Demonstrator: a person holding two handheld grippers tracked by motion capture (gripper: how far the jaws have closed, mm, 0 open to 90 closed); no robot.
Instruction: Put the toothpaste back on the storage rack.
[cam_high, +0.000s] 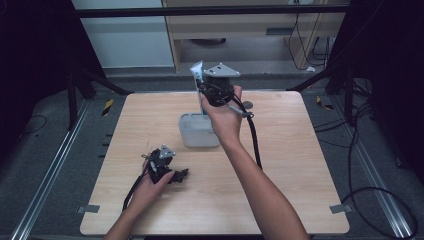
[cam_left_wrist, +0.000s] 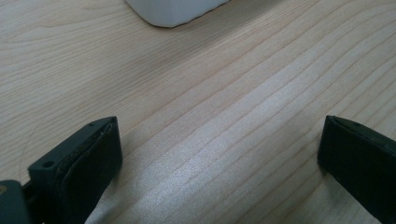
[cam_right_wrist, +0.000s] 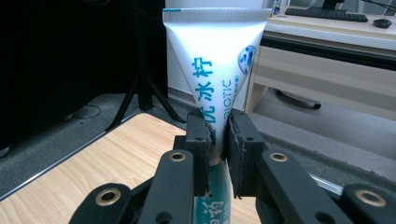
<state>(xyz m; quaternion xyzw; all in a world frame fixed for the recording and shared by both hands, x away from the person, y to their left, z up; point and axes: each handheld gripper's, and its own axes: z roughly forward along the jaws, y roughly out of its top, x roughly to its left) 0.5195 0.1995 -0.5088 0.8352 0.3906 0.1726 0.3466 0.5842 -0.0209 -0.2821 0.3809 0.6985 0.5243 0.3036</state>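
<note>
Here the right gripper (cam_right_wrist: 217, 140) has its jaws clamped on a white toothpaste tube (cam_right_wrist: 217, 60), held upright with its long axis vertical and its crimped flat end on top, above the far side of the grey cup (cam_high: 192, 135), which lies just below and nearer the person. The tube is white with blue-green lettering and a small round emblem. The left gripper (cam_left_wrist: 219, 158) rests with jaws apart and empty over the wooden table (cam_left_wrist: 210, 93), well apart from the tube, so the right hand (cam_high: 225, 117) is the nearer one.

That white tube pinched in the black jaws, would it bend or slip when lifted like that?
The tube is probably soft: it flattens to a crimped end. The right gripper pinches it narrowly, so it may sag or swivel. Its glossy skin looks slippery. It is likely light.
</note>
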